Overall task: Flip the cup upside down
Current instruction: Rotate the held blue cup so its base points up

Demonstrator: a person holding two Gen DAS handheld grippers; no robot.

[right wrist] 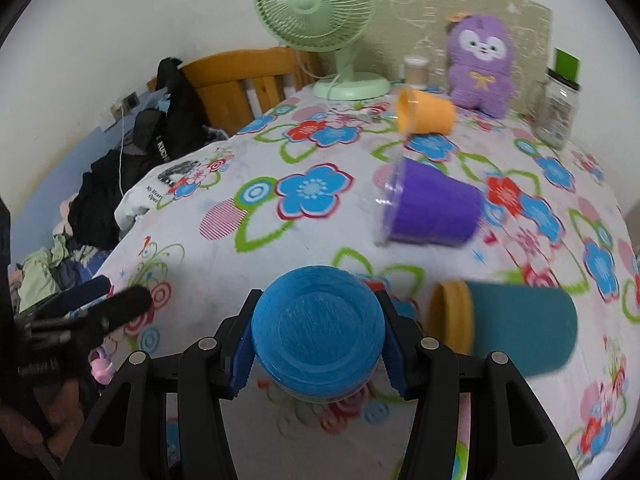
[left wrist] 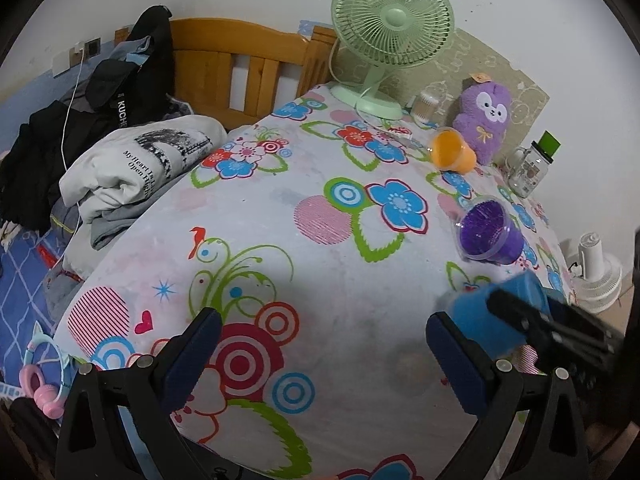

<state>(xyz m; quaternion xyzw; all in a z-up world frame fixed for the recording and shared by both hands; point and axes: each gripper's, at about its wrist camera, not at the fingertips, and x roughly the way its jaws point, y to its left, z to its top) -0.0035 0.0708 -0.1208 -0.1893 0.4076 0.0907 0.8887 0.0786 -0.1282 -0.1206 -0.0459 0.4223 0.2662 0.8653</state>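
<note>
My right gripper (right wrist: 318, 346) is shut on a blue cup (right wrist: 318, 336), held above the floral tablecloth with its flat base facing the camera. The same blue cup (left wrist: 490, 316) and the right gripper (left wrist: 556, 328) show at the right of the left wrist view. My left gripper (left wrist: 324, 344) is open and empty over the cloth. A purple cup (right wrist: 434, 208) lies on its side; it also shows in the left wrist view (left wrist: 490, 236). An orange cup (right wrist: 426, 112) lies on its side further back. A teal cup with a yellow rim (right wrist: 516, 328) lies on its side at the right.
A green desk fan (right wrist: 316, 4), a purple plush toy (right wrist: 480, 64), a glass jar with a green lid (right wrist: 558, 104) and a small jar (right wrist: 416, 70) stand along the back. Clothes (left wrist: 136, 168) are piled on the bed at the left. A white fan (left wrist: 596, 268) stands beyond the table's right edge.
</note>
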